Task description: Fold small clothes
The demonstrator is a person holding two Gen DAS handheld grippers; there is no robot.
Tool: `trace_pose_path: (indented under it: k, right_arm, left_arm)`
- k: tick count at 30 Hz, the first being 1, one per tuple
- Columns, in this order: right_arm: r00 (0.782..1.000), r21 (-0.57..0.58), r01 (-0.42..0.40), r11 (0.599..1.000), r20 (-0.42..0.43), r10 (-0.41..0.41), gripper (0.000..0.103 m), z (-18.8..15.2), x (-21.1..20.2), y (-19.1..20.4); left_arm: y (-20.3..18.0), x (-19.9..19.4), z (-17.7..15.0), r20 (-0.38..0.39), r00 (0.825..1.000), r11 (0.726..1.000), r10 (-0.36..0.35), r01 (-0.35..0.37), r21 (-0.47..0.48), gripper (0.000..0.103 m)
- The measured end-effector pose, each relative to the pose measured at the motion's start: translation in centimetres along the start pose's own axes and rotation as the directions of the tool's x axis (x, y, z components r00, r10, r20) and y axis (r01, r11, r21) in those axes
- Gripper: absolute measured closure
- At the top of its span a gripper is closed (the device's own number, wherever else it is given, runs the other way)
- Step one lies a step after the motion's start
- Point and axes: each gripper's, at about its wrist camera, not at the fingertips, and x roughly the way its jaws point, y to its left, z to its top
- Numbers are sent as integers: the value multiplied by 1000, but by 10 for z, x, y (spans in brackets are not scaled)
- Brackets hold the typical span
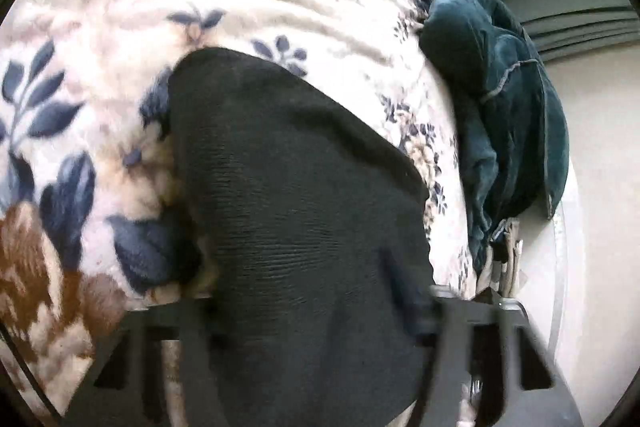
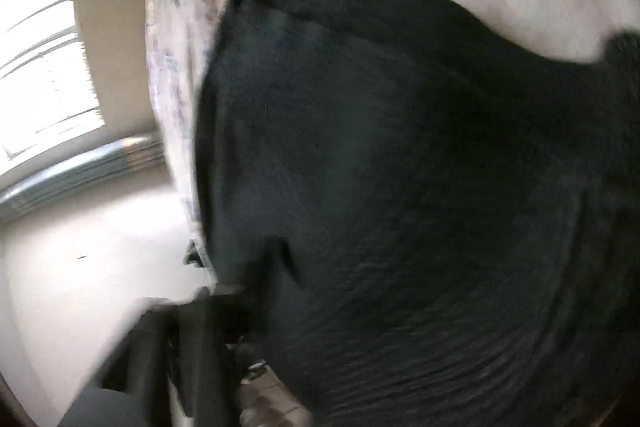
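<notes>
A floral blanket [image 1: 100,39] is shown as the work surface, with a black knit garment [image 1: 296,211] draped across it and a teal garment [image 1: 508,115] heaped at its far edge. The left gripper [image 1: 304,347] is covered by black fabric; the right gripper [image 2: 224,339] is blurred; neither grip can be told. Slippage would leave an uneven fold.

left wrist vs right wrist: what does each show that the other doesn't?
Left wrist only: the large blue and brown flower print at the blanket's left side, and grey stitching on the teal garment.

Right wrist only: a bright window, and pale floor beside the bed.

Both: the black knit garment draped over the jaws, the floral blanket, and the teal garment at the blanket's edge.
</notes>
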Motion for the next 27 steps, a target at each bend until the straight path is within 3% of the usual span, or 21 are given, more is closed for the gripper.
trace_pose_path:
  k: [4, 9, 15, 20, 23, 27]
  right_arm:
    - [999, -18, 22, 1000, 48, -22, 82, -7, -11, 16]
    - [997, -92, 0, 996, 76, 7, 83, -23, -25, 57]
    - [990, -164, -57, 985, 122, 78, 84, -20, -39, 123]
    - [973, -215, -109, 970, 175, 148, 84, 11, -40, 184]
    - [962, -248, -123, 961, 207, 177, 84, 44, -21, 221]
    - [949, -280, -135, 951, 238, 205, 84, 91, 16, 264]
  left_arm:
    - [5, -11, 8, 15, 999, 998, -35, 36, -44, 82]
    - [-24, -29, 30, 26, 997, 996, -79, 78, 34, 83]
    - [-68, -43, 88, 49, 990, 983, -136, 129, 132, 83]
    - [-90, -33, 169, 51, 983, 969, -176, 164, 187, 83]
    - [-84, -19, 222, 38, 980, 965, -197, 187, 182, 83]
    - [-72, 10, 288, 19, 985, 963, -169, 161, 216, 83]
